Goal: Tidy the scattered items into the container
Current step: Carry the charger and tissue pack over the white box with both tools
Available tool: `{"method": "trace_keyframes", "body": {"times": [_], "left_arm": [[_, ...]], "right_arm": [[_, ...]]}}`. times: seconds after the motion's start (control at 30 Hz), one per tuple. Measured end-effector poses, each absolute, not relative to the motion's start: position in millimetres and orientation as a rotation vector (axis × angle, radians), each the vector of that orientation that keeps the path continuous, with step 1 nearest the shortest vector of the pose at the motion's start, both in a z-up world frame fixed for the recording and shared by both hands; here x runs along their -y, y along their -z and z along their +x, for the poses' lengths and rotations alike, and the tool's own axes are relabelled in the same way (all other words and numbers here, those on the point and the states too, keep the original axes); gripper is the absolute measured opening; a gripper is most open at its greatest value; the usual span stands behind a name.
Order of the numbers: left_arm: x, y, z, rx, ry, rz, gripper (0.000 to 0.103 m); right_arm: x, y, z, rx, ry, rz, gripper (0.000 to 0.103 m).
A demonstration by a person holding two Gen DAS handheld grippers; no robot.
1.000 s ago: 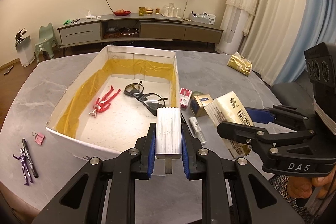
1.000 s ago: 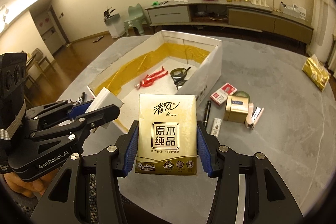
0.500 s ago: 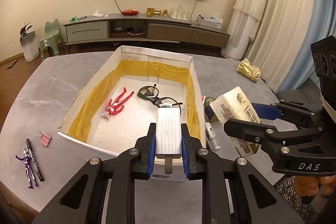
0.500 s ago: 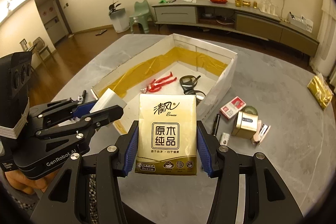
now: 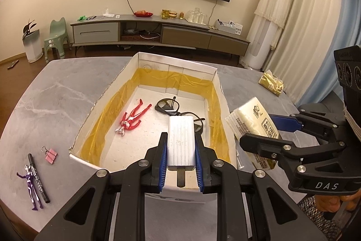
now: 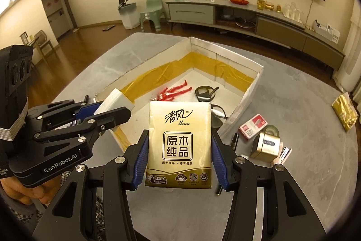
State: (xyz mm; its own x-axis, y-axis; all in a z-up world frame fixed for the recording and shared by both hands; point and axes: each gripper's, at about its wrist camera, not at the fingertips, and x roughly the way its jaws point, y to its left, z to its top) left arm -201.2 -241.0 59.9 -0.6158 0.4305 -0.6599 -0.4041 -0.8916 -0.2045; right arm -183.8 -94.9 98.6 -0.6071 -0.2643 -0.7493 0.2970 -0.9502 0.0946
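A white cardboard box [image 5: 216, 73] with yellow tape inside sits on the grey table; a red figure [image 5: 132, 118] and black glasses [image 5: 167, 104] lie in it. My left gripper [image 5: 181, 148] is shut on a white ribbed power bank [image 5: 181, 141], held over the box's near end. My right gripper [image 6: 179, 146] is shut on a gold tissue pack [image 6: 179, 143], hovering near the box's near right corner. In the left wrist view the tissue pack [image 5: 252, 125] hangs just outside the box's right wall. From the right wrist, the power bank [image 6: 114, 102] shows over the box's near left corner.
Left of the box lie a purple figure [image 5: 31, 186], a black marker [image 5: 37, 177] and a pink binder clip [image 5: 50, 154]. Right of it are a red packet [image 6: 253, 125], a gold box [image 6: 266, 147], a stapler [image 6: 284, 154], a pen [image 6: 234, 140] and a gold pack [image 6: 345, 111].
Both grippers have moved forward and towards the box with their loads; the power bank now hangs over the box's near end and the tissue pack is closer to its right wall.
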Motion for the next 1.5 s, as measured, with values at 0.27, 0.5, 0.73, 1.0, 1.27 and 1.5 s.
{"method": "trace_keyframes", "body": {"times": [0.27, 0.5, 0.73, 1.0, 1.27, 1.5], "left_arm": [[243, -55, -215, 0.043, -2.461, -1.045, 0.022], [249, -51, -230, 0.056, -2.456, -1.07, 0.022], [253, -43, -244, 0.067, -2.445, -1.103, 0.022], [255, -34, -257, 0.065, -2.425, -1.138, 0.022], [254, -26, -266, 0.054, -2.395, -1.176, 0.022], [254, -21, -272, 0.047, -2.381, -1.2, 0.022]], "right_arm": [[101, -97, -199, -0.098, 2.562, 1.197, 0.054], [103, -93, -217, -0.108, 2.558, 1.214, 0.054], [102, -87, -240, -0.105, 2.545, 1.246, 0.054], [106, -79, -266, -0.109, 2.521, 1.281, 0.054], [111, -68, -293, -0.093, 2.482, 1.334, 0.054], [115, -60, -318, -0.019, 2.434, 1.397, 0.054]]}}
